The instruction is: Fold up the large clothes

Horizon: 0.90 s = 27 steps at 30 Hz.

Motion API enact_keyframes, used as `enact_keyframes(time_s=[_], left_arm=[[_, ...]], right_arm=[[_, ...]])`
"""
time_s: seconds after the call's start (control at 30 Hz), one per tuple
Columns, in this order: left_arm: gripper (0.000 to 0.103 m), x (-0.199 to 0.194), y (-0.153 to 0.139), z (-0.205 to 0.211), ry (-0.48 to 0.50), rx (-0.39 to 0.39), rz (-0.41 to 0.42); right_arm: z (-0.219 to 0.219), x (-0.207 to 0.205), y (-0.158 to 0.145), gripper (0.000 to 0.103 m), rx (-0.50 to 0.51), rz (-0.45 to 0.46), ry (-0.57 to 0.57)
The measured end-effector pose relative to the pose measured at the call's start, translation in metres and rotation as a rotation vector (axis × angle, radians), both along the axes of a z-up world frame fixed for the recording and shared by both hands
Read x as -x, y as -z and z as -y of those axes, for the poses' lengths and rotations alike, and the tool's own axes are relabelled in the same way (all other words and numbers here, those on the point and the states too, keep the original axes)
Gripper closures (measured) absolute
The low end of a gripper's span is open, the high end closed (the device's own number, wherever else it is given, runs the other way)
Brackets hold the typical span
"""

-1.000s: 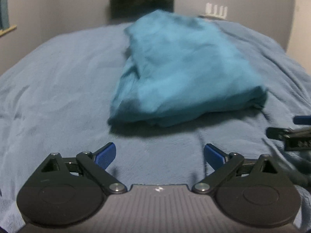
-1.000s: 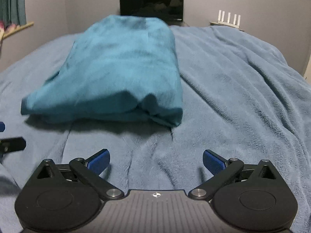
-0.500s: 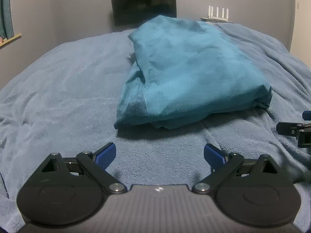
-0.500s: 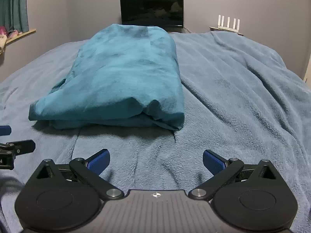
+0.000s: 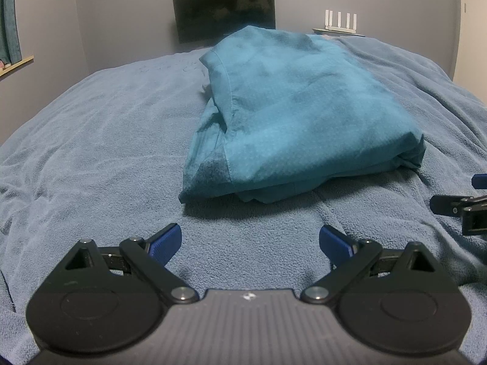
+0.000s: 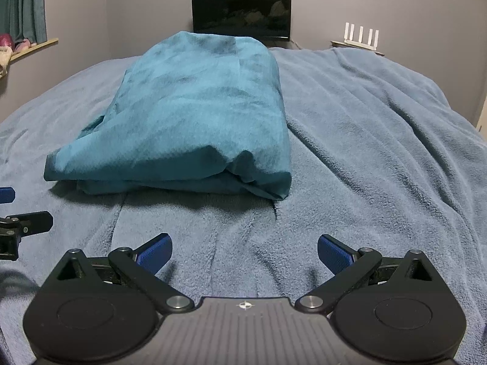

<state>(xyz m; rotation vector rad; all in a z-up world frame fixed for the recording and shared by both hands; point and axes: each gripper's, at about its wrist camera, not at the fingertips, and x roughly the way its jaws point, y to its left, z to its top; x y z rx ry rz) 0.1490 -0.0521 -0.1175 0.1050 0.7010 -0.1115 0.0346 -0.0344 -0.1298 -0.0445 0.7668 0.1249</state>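
Garment: the teal garment [image 5: 301,118] lies on the blue fleece blanket [image 5: 100,140] of the bed, in the middle to upper centre of both views, already gathered into a compact, layered bundle with a stitched hem showing along its left edge in the left wrist view.
Progress: judging by the stacked layers and the squared-off shape, the folding looks largely done (possibly finished); the near edge is a little uneven, with a lower layer peeking out at the bottom of the bundle [image 6: 182,133], so a final tidy or one more fold may be all that is left.
Left gripper: the left gripper [image 5: 250,240] sits low at the bottom of its frame, level over the blanket, pointed at the bundle's near left corner but well short of it.
Left fingers: spread wide, blue pads apart, holding nothing.
Right gripper: the right gripper [image 6: 245,251] takes a matching pose at the bottom of its frame, aimed just right of the bundle's near right corner, apart from the cloth.
Right fingers: likewise wide apart and empty.
Background: a dark monitor [image 6: 241,12] stands at upper centre, against the wall.
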Motion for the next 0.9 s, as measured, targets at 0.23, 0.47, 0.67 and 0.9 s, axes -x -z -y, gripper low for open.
enact_keyframes(time_s=[0.23,0.47,0.67,0.9], left_arm=[[0.005,0.0003,-0.0001,0.0002,0.0,0.0,0.0],[0.005,0.0005,-0.0002,0.0005,-0.001,0.0,0.0],[0.005,0.0005,-0.0004,0.0007,-0.001,0.0,0.0],[0.005,0.0007,0.0002,0.0008,0.0,0.001,-0.002]], right_arm=[[-0.0005,-0.0004,0.0008,0.0,0.003,-0.007,-0.003],[-0.001,-0.0012,0.0019,0.0,0.004,-0.009,-0.003],[-0.0015,-0.0021,0.0025,0.0,0.005,-0.01,-0.002],[-0.0009,-0.0018,0.0051,0.0,0.008,-0.016,-0.003]])
